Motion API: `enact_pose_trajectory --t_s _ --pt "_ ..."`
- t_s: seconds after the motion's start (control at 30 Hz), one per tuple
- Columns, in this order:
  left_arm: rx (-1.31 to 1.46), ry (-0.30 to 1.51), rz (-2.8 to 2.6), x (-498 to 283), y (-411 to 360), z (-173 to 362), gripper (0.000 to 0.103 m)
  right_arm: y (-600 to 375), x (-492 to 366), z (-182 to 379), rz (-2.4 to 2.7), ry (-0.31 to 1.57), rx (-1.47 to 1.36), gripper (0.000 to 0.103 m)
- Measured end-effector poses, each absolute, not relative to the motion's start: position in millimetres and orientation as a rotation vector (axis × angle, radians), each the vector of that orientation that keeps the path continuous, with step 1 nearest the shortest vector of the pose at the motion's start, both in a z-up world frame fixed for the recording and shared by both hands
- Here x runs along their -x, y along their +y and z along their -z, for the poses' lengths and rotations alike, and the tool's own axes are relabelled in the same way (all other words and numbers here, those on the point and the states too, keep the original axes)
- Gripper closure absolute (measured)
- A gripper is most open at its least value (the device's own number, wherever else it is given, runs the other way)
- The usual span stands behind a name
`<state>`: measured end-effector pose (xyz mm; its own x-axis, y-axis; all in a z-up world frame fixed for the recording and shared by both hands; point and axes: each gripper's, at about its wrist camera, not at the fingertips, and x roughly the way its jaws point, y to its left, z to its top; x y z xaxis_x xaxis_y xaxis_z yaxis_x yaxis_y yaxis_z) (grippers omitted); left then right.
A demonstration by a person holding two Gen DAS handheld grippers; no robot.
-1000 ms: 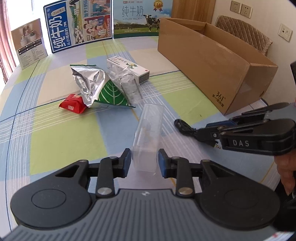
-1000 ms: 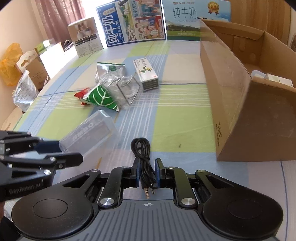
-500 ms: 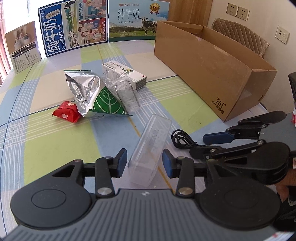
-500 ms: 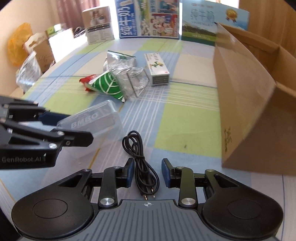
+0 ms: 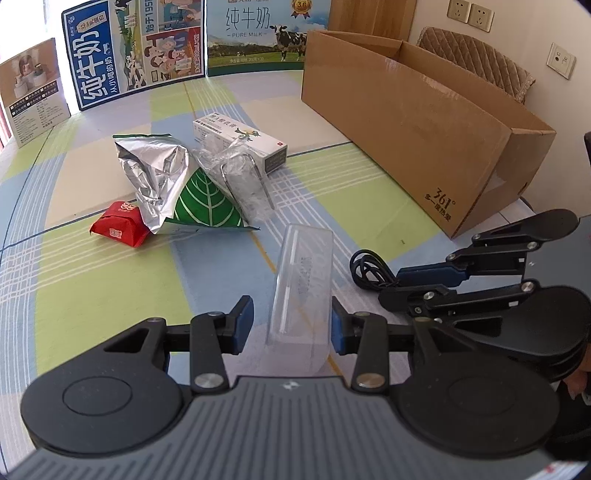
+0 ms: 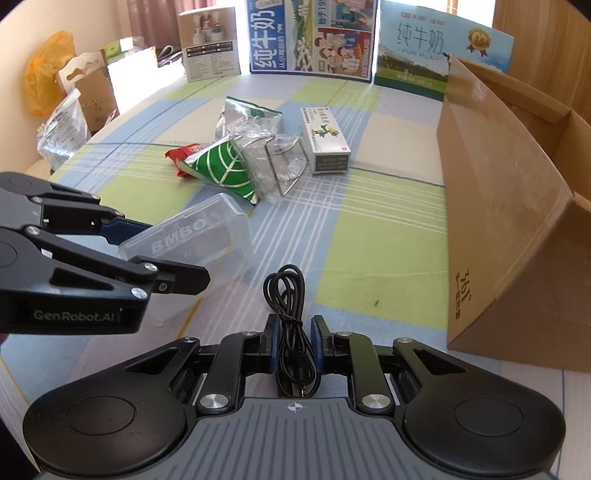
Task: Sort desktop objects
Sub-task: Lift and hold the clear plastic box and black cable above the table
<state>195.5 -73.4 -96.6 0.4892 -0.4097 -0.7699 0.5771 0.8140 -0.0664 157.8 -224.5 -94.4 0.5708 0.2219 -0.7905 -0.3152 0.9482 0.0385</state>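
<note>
Pick-up step: right tongs (image 6: 293, 347) clenched on the black cable (image 6: 291, 314), left tongs (image 5: 291, 325) released astride the clear case (image 5: 303, 291); next, lifting toward the cardboard box (image 6: 517, 206).

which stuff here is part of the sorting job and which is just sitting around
Part of the job:
- clear plastic case, between the open left gripper pads
- black cable, pinched by the right gripper
- cardboard box
- foil bag, red packet, medicine box

Lying about:
- milk cartons at the back
- yellow bag
</note>
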Motion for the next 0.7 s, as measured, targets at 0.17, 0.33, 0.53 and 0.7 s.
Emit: enact_pose_trajectory --t_s 0.17,0.33,0.53,0.7 --pt "-0.23 0.873 0.603 -195.3 -78.0 97.1 0.067 -228.4 -158.6 93.4 -0.314 0.911 0.09 0.088" --pt "-0.242 0.892 0.585 -196.3 -82.3 100.1 0.077 -232.4 -157.9 92.0 -0.305 0.899 0.078 0.089" --pt "-0.241 0.884 0.578 -197.3 -84.5 97.7 0.077 -235.2 -159.1 90.7 -0.294 0.895 0.08 0.094" --pt "-0.248 0.892 0.58 -196.7 -86.2 100.1 0.077 -235.2 -159.3 93.8 -0.291 0.894 0.087 0.093"
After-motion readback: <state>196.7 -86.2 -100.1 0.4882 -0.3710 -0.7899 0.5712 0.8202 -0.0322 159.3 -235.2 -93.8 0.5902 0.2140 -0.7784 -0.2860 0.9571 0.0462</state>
